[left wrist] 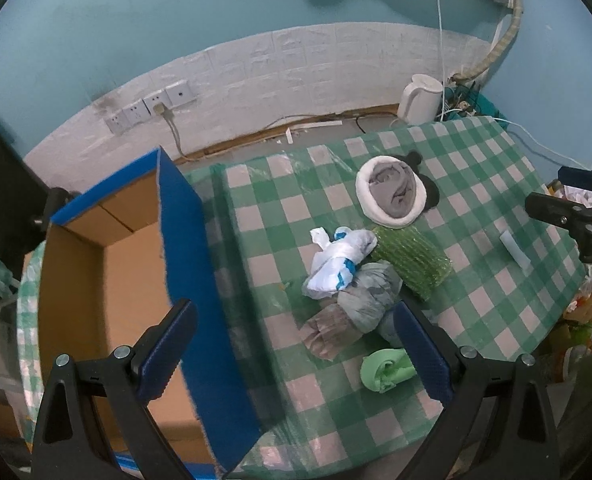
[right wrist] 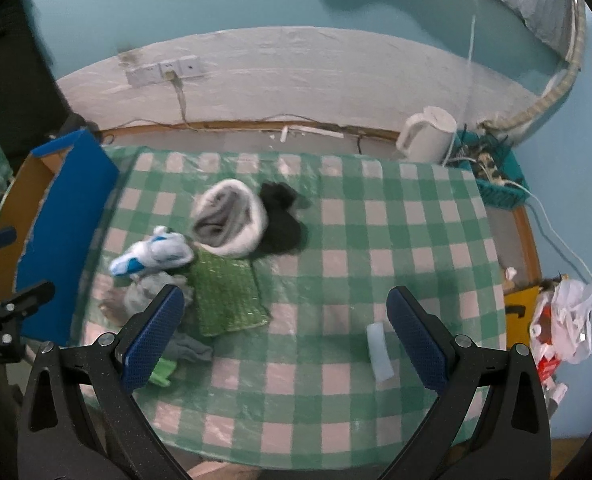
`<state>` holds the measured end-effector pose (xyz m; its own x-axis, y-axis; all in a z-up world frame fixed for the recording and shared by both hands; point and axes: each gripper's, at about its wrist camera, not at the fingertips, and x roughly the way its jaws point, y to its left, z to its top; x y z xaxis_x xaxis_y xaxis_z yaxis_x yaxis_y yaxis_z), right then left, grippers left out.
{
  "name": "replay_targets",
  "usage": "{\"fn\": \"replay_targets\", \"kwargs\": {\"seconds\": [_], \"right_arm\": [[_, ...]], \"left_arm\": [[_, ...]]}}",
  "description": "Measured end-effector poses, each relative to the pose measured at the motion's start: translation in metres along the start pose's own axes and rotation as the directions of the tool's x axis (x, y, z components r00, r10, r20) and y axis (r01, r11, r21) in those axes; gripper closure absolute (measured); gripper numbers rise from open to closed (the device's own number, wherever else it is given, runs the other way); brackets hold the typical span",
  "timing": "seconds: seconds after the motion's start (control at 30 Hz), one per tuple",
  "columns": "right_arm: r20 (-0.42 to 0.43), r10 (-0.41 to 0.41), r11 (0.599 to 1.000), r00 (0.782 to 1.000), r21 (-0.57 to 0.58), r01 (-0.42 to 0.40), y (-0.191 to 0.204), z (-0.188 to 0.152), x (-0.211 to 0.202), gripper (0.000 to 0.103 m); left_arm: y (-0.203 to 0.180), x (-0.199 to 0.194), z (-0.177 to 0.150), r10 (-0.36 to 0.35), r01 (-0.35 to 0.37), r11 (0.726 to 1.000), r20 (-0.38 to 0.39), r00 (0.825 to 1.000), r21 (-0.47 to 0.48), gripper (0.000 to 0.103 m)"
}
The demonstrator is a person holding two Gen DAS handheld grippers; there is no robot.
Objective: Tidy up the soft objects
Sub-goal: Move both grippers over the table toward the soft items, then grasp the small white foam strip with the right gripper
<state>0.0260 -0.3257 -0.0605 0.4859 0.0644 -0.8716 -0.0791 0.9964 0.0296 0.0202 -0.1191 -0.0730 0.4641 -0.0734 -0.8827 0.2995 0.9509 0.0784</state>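
Soft items lie in a heap on the green checked tablecloth (left wrist: 475, 184): a white-rimmed grey hat (left wrist: 391, 194) (right wrist: 232, 220), a black cloth (right wrist: 280, 216), a green textured roll (left wrist: 411, 262) (right wrist: 228, 296), a white-and-blue bundle (left wrist: 337, 264) (right wrist: 152, 258), a grey bundle (left wrist: 367, 300), a brown cloth (left wrist: 329, 332) and a light green roll (left wrist: 387, 370). A pale blue strip (left wrist: 515, 254) (right wrist: 379, 350) lies apart. My left gripper (left wrist: 296, 350) hangs open above the box edge and the heap. My right gripper (right wrist: 286, 340) is open over bare cloth.
An open cardboard box with blue outer walls (left wrist: 108, 280) (right wrist: 64, 208) stands left of the table. A white kettle (left wrist: 417, 98) (right wrist: 427, 134) and a teal basket of cables (right wrist: 491, 176) sit at the back right. Plastic bags (right wrist: 571, 320) lie beyond the right edge.
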Motion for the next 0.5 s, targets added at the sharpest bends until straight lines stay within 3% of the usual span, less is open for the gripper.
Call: {"fn": "replay_targets", "kwargs": {"seconds": [0.5], "right_arm": [[-0.134,-0.065,0.995,0.989,0.063,0.074,-0.054,-0.013,0.054,0.003]], "left_arm": [[-0.023,0.051,0.006,-0.006,0.007,1.000,-0.062,0.998,0.009,0.004]]}}
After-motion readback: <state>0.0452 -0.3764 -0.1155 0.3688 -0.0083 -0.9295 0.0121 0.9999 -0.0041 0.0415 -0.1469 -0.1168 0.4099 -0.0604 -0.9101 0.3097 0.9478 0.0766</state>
